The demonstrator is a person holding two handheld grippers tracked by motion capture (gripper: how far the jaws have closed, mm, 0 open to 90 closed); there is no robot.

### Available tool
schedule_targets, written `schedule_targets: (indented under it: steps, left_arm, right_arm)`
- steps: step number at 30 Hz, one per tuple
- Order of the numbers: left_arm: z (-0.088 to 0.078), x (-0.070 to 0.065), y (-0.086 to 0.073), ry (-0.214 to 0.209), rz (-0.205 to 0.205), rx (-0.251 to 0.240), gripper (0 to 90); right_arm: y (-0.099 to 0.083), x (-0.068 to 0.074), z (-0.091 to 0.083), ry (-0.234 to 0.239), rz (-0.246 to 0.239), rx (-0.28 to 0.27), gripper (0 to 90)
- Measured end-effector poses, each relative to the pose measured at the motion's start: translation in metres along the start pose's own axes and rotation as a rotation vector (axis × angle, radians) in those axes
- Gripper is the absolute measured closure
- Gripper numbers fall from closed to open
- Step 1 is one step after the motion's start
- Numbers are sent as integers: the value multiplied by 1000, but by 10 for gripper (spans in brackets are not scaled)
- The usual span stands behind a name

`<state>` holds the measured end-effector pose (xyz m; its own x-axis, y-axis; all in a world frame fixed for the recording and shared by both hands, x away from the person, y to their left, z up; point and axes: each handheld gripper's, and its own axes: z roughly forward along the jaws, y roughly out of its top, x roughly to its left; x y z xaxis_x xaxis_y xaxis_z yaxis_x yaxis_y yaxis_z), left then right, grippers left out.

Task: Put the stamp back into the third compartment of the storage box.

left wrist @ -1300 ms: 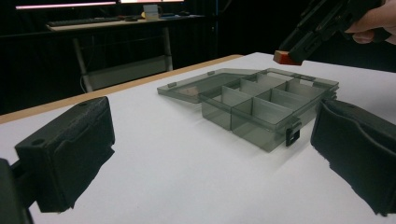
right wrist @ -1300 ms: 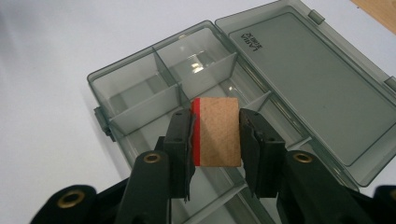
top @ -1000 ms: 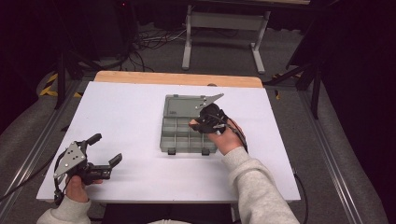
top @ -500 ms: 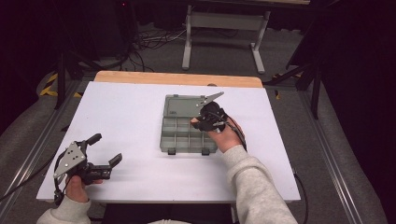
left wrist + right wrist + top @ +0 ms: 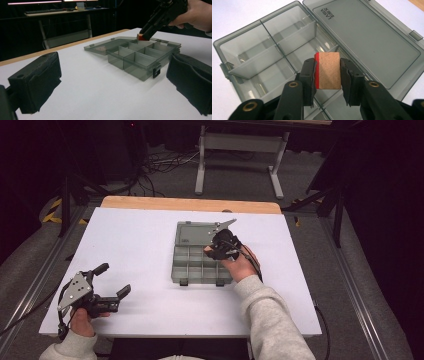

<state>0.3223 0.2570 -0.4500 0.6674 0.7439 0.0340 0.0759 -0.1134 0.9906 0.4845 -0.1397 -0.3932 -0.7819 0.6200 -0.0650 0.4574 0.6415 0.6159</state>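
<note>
We find the right gripper (image 5: 328,82) with its fingers clamped on a red-edged wooden block (image 5: 327,70), held above the open compartment box (image 5: 192,265) on the white desk (image 5: 140,245). The left gripper (image 5: 112,280) rests near the desk's front left corner, well apart from the box, its fingers spread open with nothing between them.

Small wooden block (image 5: 327,70), tan-faced with one red side, held upright between the pads of the right gripper (image 5: 327,82), just above the far-right compartments of the box; smoky grey translucent compartment box (image 5: 192,265), open, lying flat near the middle of the white table, dividers forming two rows of cells; its lid (image 5: 367,42) folded back flat on the far side, still hinged, latches on the near wall.
</note>
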Motion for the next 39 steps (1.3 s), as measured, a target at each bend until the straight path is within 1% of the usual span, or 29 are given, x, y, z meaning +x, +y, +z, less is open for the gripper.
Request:
schedule_targets:
  steps: [10, 23, 39]
  left_arm:
    - [0, 0, 0, 0, 0, 1, 6]
    - [0, 1, 0, 0, -1, 3, 5]
    - [0, 0, 0, -4, -1, 2, 5]
  right_arm:
    - [0, -2, 10, -10, -3, 26, 660]
    - [-1, -3, 15, -14, 1, 47, 660]
    - [-2, -4, 20, -3, 9, 62, 660]
